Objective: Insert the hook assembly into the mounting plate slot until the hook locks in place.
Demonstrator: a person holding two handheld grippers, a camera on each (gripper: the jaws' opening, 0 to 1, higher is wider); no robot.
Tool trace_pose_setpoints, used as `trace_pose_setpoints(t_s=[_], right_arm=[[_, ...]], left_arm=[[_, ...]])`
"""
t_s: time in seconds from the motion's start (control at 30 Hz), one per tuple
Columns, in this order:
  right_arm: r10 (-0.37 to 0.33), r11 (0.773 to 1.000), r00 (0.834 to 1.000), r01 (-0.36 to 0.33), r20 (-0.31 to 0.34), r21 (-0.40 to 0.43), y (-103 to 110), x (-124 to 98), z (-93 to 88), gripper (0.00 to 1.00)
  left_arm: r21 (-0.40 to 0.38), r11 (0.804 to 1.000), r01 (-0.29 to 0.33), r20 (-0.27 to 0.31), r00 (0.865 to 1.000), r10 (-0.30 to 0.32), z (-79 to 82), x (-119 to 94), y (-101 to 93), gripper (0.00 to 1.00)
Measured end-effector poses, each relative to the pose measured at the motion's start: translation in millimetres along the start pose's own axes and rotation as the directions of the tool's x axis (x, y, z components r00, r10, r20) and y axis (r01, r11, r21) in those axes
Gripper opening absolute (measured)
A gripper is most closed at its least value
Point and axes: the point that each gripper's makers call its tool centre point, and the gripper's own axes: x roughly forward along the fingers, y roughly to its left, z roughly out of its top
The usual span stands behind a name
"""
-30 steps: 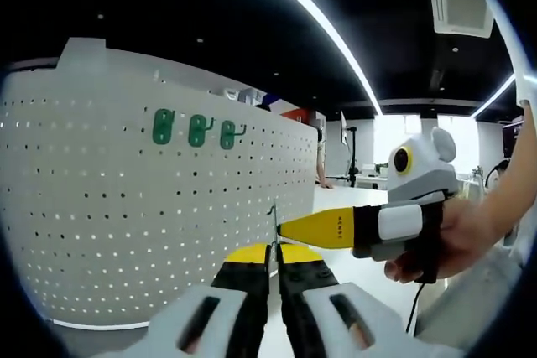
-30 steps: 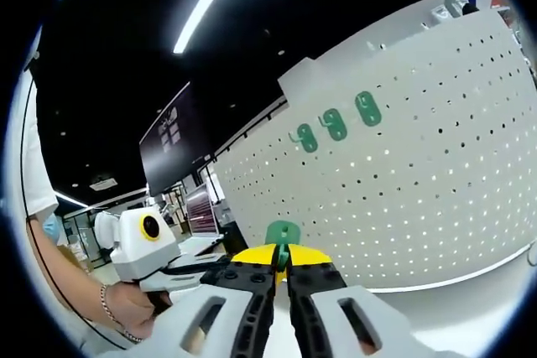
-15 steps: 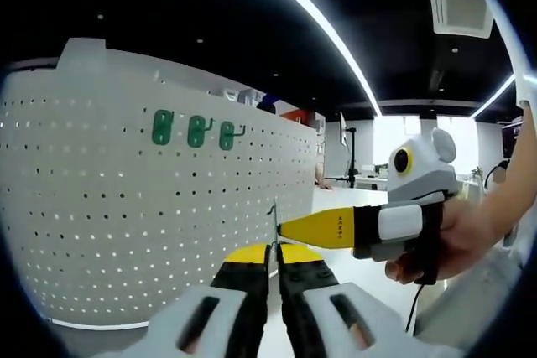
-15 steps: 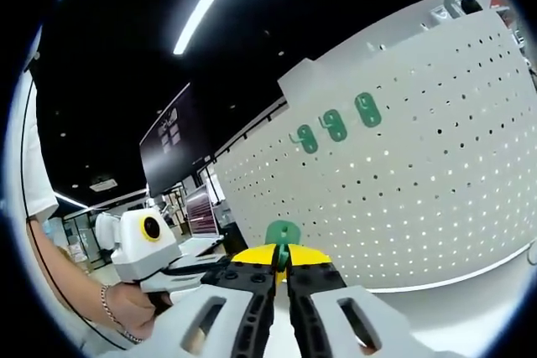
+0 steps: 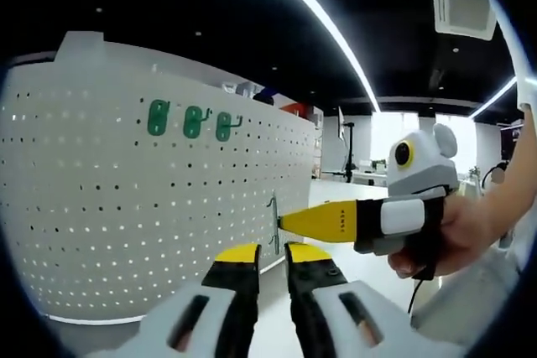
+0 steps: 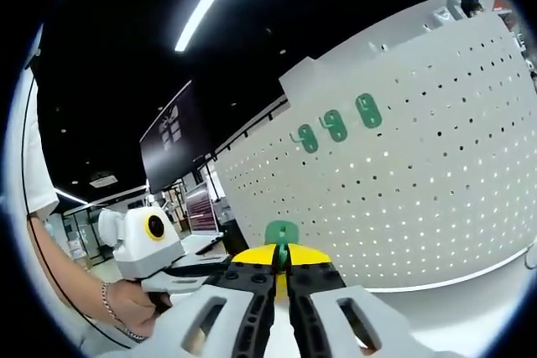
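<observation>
Hook assembly [image 6: 282, 239], green with a thin metal wire, is in your right gripper [image 6: 282, 267]; its two yellow-tipped fingers [image 6: 252, 257] are pressed together on the green plate, which stands up just above the tips. In the left gripper view you see the same gripper coming in from the right, held by a hand [image 5: 457, 236], and the thin wire hook [image 5: 273, 222] sticks out at the point of its yellow tip, in front of the pegboard and close to it; whether it touches the board you cannot tell.

Your left gripper [image 5: 271, 255] holds nothing. Its fingers [image 5: 236, 256] stand a little apart, with a narrow free gap between the yellow tips, and the wire hook is just above that gap.

The white pegboard [image 5: 126, 215] is the mounting plate; it stands upright and fills the left side of the left gripper view and the right side of the right gripper view. Three green hooks [image 5: 191, 121] are already hanging on it in a short row, high on the board, well apart from the hook you hold. The same three green hooks [image 6: 335, 125] show in the right gripper view, above your fingers
</observation>
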Motion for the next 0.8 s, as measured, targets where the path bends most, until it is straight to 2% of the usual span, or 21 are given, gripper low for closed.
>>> trace_pose_setpoints(t_s=[0.23,0.57,0.7,0.8], right_arm=[[0.002,1.0,1.0,-0.002,-0.005,0.005,0,-1,-1.2,0.01],[0.0,1.0,1.0,0.0,-0.011,0.006,0,-3,-2.3,0.01],[0.0,1.0,1.0,0.0,-0.011,0.007,0,-3,-2.1,0.01],[0.001,1.0,1.0,-0.001,-0.015,0.007,1,-3,-2.8,0.01]], left_arm=[[0.008,1.0,0.019,-0.045,0.999,-0.018,-11.0,4,-4.5,0.33],[0.017,1.0,-0.001,-0.06,0.998,0.002,-13.8,5,-0.9,0.64],[0.022,1.0,-0.01,-0.059,0.998,0.012,-14.3,4,0.8,0.72],[0.027,1.0,-0.012,-0.059,0.998,0.013,-13.2,4,-0.3,0.73]])
